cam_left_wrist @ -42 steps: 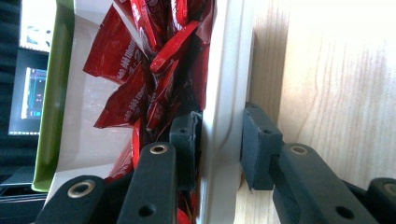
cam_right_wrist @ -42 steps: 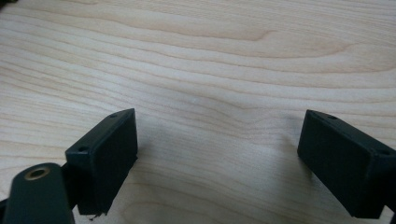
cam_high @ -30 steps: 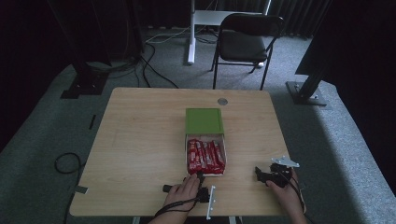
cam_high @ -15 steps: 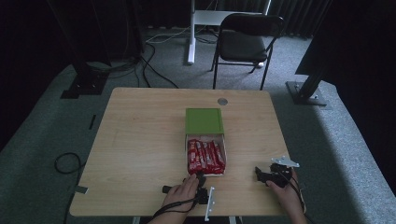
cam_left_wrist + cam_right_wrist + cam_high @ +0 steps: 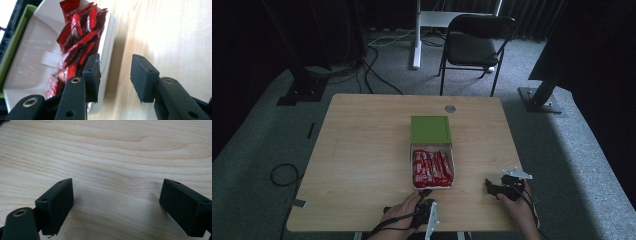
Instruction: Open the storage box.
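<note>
Two jaws of the left gripper [image 5: 113, 76] have just been opening, empty, beside the white plastic box [image 5: 30, 75] of red shiny snack packets [image 5: 77, 35]; they might bump its wall and push it away. Right gripper [image 5: 116, 202] gapes empty.

White box [image 5: 432, 186] of red packets [image 5: 432, 168] mid-table, green lid [image 5: 430, 129] behind; left gripper [image 5: 426, 194] at near edge.

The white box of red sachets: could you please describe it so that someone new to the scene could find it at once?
On the light wooden table, look near the middle of the near edge, just beyond the left gripper. There sits the white box of red sachets, open-topped, its far end touching a flat green square lid. It alone on the table holds shiny red packets.
</note>
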The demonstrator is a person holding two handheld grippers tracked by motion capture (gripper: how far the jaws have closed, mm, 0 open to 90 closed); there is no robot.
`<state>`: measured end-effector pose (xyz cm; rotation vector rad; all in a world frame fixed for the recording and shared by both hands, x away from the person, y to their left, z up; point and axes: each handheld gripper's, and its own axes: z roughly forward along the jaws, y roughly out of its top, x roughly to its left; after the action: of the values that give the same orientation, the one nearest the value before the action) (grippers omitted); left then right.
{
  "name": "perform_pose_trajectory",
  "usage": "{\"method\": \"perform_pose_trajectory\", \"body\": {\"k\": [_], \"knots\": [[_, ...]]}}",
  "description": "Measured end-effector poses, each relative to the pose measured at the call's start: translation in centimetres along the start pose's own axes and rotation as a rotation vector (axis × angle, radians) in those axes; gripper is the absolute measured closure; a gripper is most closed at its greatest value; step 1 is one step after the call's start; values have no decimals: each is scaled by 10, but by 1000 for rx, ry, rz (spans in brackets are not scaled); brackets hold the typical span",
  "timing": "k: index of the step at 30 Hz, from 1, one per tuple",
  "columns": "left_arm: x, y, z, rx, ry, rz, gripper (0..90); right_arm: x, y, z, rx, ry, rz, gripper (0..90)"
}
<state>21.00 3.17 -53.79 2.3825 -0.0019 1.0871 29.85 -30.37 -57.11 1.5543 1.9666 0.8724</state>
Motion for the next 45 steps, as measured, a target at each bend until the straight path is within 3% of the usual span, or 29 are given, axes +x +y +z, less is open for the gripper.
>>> {"method": "perform_pose_trajectory", "body": {"k": [3, 7, 15, 21, 28, 34, 37, 45], "knots": [[5, -5, -5, -24, -34, -84, 605, 0, 0, 0, 0, 0, 0, 118], [14, -14, -11, -23, -57, -151, 605, 0, 0, 0, 0, 0, 0, 118], [26, -33, -22, -5, -68, -229, 604, 0, 0, 0, 0, 0, 0, 118], [33, -53, -28, 1, -78, -330, 603, 0, 0, 0, 0, 0, 0, 118], [46, -75, -35, 16, -44, -406, 593, 0, 0, 0, 0, 0, -1, 118], [60, -100, -44, 22, -20, -504, 565, 0, 0, 0, 0, 0, -1, 118], [62, -110, -48, 47, -6, -533, 556, 0, 0, 0, 0, 0, 0, 118], [66, -135, -56, 59, 3, -643, 528, 0, 0, 0, 0, 0, 0, 118]]}}
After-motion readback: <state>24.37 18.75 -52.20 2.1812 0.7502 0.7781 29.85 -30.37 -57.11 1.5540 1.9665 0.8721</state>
